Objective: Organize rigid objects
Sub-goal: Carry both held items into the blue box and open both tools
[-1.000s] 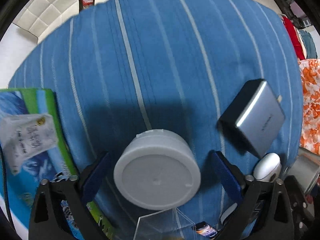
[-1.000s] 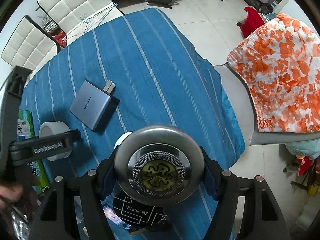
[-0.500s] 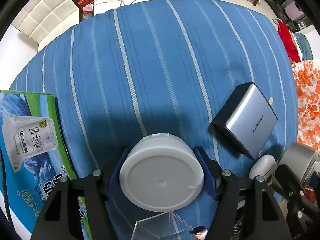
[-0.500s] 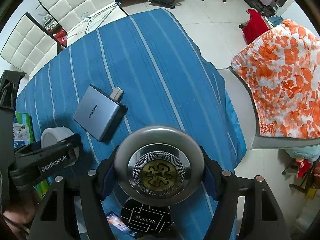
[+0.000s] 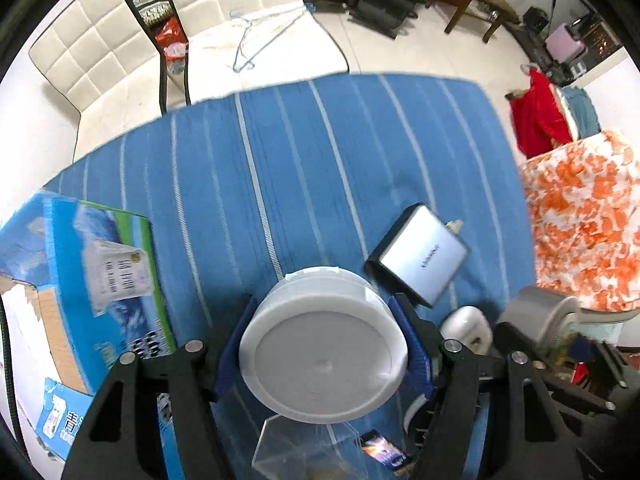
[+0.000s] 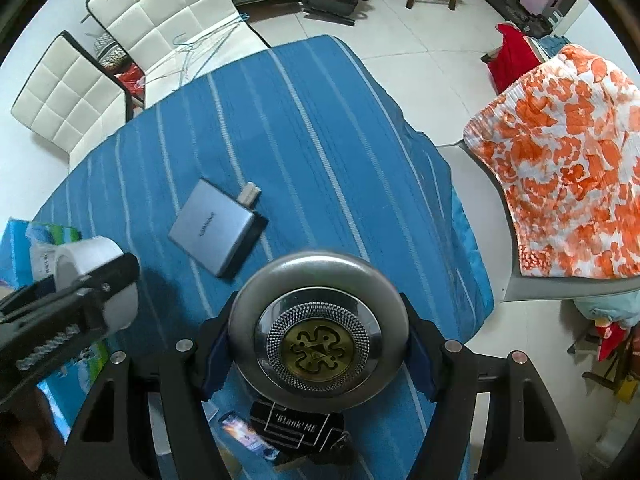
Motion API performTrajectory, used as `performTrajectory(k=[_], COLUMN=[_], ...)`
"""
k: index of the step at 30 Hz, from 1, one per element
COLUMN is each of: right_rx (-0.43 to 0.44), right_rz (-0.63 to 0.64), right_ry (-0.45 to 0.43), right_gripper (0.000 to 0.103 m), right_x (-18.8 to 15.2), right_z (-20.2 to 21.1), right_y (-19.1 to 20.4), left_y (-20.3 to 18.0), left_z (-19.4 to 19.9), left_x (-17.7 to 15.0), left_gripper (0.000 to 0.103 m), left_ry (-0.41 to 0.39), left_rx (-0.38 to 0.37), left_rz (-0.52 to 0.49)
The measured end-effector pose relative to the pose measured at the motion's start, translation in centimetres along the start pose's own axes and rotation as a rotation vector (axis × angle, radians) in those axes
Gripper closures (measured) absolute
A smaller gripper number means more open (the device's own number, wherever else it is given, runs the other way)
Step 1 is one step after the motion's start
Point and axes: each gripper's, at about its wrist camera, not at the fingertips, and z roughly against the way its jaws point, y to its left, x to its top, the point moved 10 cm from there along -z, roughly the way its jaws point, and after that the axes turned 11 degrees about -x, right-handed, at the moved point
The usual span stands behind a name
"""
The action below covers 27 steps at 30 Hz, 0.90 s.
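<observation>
The left gripper (image 5: 324, 344), open a second ago, is now clamping the white tub (image 5: 324, 344) and lifting it, while the right gripper (image 6: 318, 340) is gripping the metal disc (image 6: 318, 332), the charger (image 5: 420, 260) lying at two o'clock.

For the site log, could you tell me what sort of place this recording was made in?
Most likely a home dining or living area: a table under a blue striped tablecloth, white padded dining chairs with clothes hangers on one seat, and an orange floral cloth draped over another chair.
</observation>
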Motion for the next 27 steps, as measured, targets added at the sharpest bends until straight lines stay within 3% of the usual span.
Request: performTrajectory(k=[7,12,19,27], right_rx=[0.054,0.096,0.158,0.204], right_rz=[0.053,0.120,0.208,0.311], right_ry=[-0.060,-0.120,-0.160,-0.123], right_gripper=[0.030,0.030,0.030,0.029], right_x=[-0.7,-1.8,-3.8,-4.9], right_z=[4.8,9.5,13.6,12.0], right_y=[2.6,7.6,19.2,33.0], left_y=[3.3,7.3,16.9,28.7], left_z=[6.1,10.9,14.5,12.7], left_x=[-1.1,-2.9,-5.3,-5.8], left_gripper=[0.038,0.038,0.038,0.038], left_ry=[-0.095,-0.169,-0.207,-0.151], left_rx=[-0.063,-0.078,-0.055,-0.117], left_rz=[0.040,0.090,0.161,0.307])
